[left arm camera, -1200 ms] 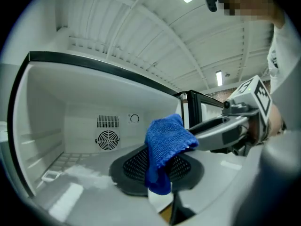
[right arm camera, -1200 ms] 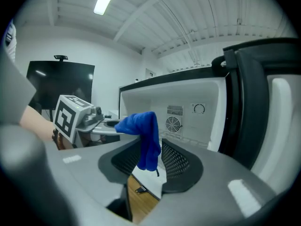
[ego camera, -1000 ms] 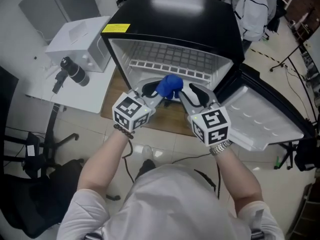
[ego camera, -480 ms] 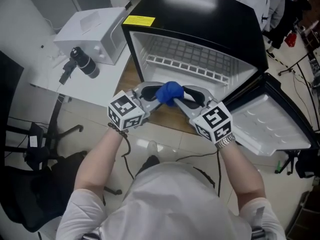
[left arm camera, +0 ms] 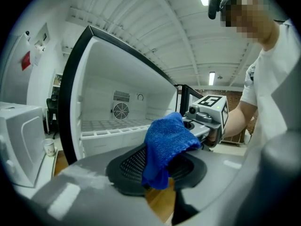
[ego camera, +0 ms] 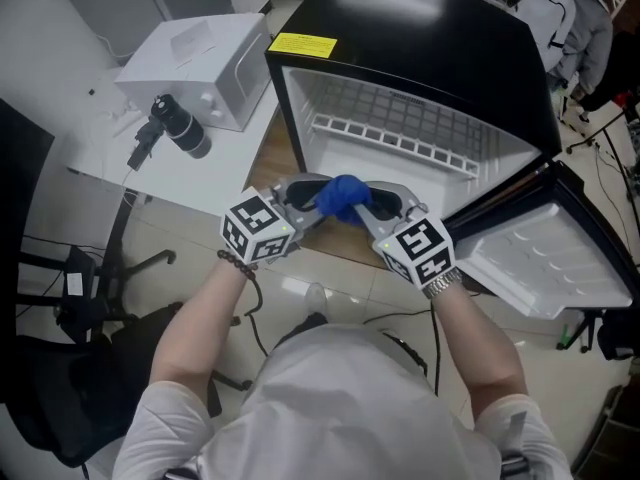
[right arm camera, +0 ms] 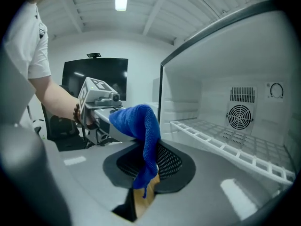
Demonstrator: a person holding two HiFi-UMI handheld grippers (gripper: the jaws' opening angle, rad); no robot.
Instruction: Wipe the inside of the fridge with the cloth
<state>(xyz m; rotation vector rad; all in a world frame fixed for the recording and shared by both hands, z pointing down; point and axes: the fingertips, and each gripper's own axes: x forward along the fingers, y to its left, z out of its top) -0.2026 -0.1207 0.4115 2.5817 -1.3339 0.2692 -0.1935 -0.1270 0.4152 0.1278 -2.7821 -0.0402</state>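
Topping black fridge [ego camera: 430,28], illegible yellow label [ego camera: 301,44]

Nubby blue cloth [ego camera: 342,197] — glossy blk fridge [ego camera: 430,33], white plastic int.

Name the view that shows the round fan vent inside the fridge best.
The right gripper view: the fan vent sits large and unobstructed. The left gripper view shows it smaller. The head view does not show it.

We see a white boxy appliance [ego camera: 195,53] on a white table [ego camera: 205,183] at the left, a black lens-like cylinder [ego camera: 180,128] just beside it, a black chair [ego camera: 55,388] below, and a paper cup [left arm camera: 49,147] nearby
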